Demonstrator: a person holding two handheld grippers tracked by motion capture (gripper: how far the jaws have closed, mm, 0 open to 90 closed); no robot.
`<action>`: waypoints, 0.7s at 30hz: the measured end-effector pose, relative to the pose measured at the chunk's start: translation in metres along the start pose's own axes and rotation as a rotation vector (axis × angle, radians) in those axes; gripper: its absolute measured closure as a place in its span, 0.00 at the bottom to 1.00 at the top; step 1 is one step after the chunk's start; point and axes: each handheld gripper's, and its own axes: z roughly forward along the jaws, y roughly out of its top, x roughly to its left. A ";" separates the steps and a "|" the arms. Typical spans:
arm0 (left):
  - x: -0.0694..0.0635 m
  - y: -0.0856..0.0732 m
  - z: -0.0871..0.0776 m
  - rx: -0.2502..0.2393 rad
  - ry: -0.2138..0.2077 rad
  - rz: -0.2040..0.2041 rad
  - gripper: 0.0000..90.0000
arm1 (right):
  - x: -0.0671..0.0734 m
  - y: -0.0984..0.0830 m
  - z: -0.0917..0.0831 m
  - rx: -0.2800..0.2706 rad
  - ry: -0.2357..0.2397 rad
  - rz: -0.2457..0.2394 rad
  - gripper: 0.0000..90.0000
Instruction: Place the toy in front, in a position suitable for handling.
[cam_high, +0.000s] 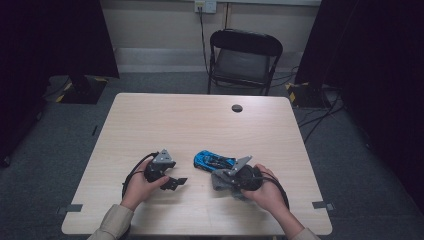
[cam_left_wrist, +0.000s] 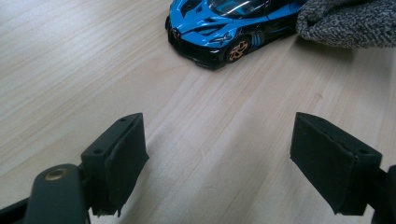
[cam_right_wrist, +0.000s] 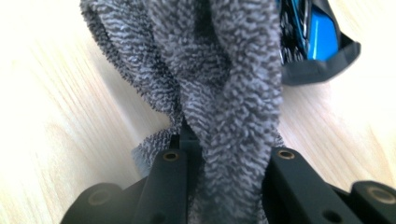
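Note:
A blue toy sports car (cam_high: 214, 161) stands on the light wooden table (cam_high: 200, 125), near the front and a little right of centre. My right gripper (cam_high: 223, 179) is shut on a grey terry cloth (cam_high: 218, 182), which lies bunched against the car's near side. In the right gripper view the cloth (cam_right_wrist: 219, 84) bulges up between the jaws of my right gripper (cam_right_wrist: 229, 158), with the car (cam_right_wrist: 317, 42) just behind it. My left gripper (cam_high: 178, 182) rests on the table left of the car. Its view shows the left gripper (cam_left_wrist: 226, 163) open and empty, facing the car's front (cam_left_wrist: 210, 32) and the cloth (cam_left_wrist: 350, 21).
A black folding chair (cam_high: 245, 57) stands behind the table's far edge. A dark cable hole (cam_high: 237, 108) sits near the back of the tabletop. Grey tape tabs (cam_high: 70, 208) mark the front corners. Dark curtains hang at both sides.

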 end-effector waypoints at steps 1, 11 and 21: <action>0.000 0.000 0.000 0.000 0.000 0.000 0.20 | 0.000 -0.001 0.000 -0.001 0.001 0.002 0.84; -0.003 0.002 0.002 0.006 -0.003 0.007 0.20 | -0.008 -0.023 -0.009 -0.005 -0.013 0.029 0.84; -0.004 0.003 0.004 0.006 -0.006 0.010 0.20 | -0.012 -0.031 -0.012 -0.001 -0.027 0.038 0.84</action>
